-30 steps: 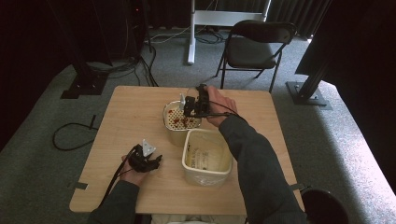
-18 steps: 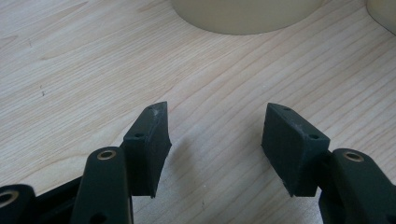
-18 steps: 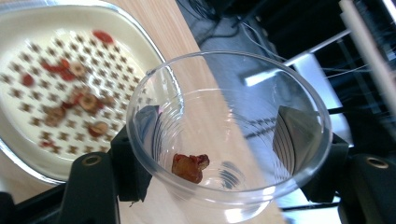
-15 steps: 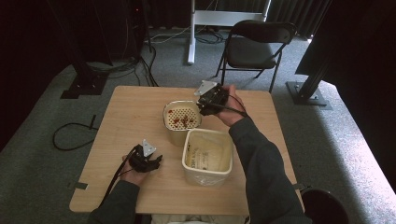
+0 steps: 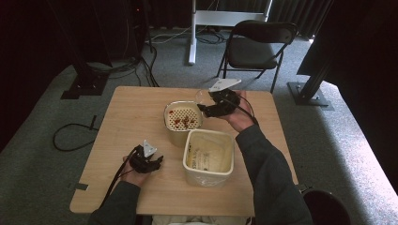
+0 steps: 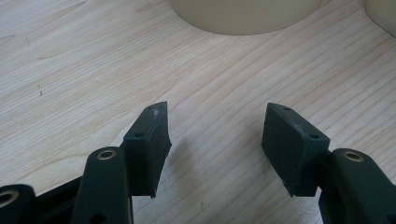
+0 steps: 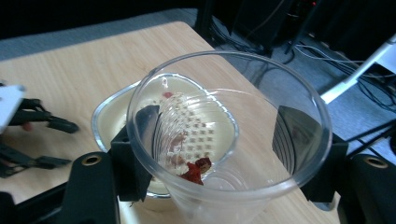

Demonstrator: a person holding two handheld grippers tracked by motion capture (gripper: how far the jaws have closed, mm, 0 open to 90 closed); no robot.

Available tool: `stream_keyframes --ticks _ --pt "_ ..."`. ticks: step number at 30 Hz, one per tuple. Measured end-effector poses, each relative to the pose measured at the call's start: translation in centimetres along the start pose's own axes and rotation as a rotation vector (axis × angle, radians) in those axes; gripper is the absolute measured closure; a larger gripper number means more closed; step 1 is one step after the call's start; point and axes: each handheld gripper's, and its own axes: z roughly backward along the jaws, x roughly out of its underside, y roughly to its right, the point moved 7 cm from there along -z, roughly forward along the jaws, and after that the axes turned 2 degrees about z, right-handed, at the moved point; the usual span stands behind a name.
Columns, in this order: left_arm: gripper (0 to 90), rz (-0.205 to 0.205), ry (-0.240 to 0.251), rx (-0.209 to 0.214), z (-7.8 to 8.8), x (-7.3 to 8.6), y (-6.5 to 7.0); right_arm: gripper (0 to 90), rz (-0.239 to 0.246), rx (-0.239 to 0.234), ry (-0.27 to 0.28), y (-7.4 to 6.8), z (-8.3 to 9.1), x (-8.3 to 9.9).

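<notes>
Over on the left, the left hand-held gripper [image 5: 149, 161] sits low on the table [image 5: 126, 117], its jaws spread well apart with bare wood between them and nothing in their grasp; next along, the round perforated strainer [image 5: 182, 118] stands mid-table with red bits scattered in it; just in front of it, touching or nearly so, the square cream tub [image 5: 209, 157]; now to the right, the right hand-held gripper [image 5: 205, 108] hovers at the strainer's far edge, its jaws clamped on either side of a clear plastic cup [image 7: 224, 140], tipped toward the strainer; a few red scraps [image 7: 195, 170] cling inside the cup near its bottom.
</notes>
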Motion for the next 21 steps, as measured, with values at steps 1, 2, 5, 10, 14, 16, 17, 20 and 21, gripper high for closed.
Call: stream_keyframes --ticks 1,2,5,10,14,16,17,20,21 --pt "42.1 0.001 0.000 0.000 0.0 0.0 0.0 32.4 -0.005 -0.010 0.009 -0.2 0.2 0.0" --pt "42.1 0.001 0.000 0.001 0.0 0.0 0.0 32.4 -0.018 -0.022 0.016 -0.4 0.4 0.0" --pt "42.1 0.000 -0.002 0.002 0.0 0.0 0.0 32.6 -0.038 -0.063 0.048 -1.0 1.3 0.0" --pt "42.1 0.004 -0.002 0.004 0.0 0.0 0.0 32.6 -0.079 -0.129 0.082 -1.9 2.8 -0.1" --pt "42.1 0.007 0.002 0.005 0.0 0.0 0.0 32.5 -0.082 -0.158 0.098 -2.7 3.9 -0.4" --pt "42.1 0.006 0.001 0.004 0.0 0.0 0.0 32.4 -0.080 -0.181 0.108 -3.3 4.4 -0.6" --pt "42.1 0.004 0.000 0.005 0.0 0.0 0.0 32.4 -0.075 -0.188 0.116 -3.6 4.7 -0.7" --pt "42.1 0.002 -0.002 0.005 0.0 0.0 0.0 32.1 -0.082 -0.232 0.139 -4.5 5.3 -0.7" --pt "42.1 0.001 -0.002 0.005 0.0 0.0 0.0 32.0 -0.084 -0.249 0.146 -4.9 5.6 -0.6"
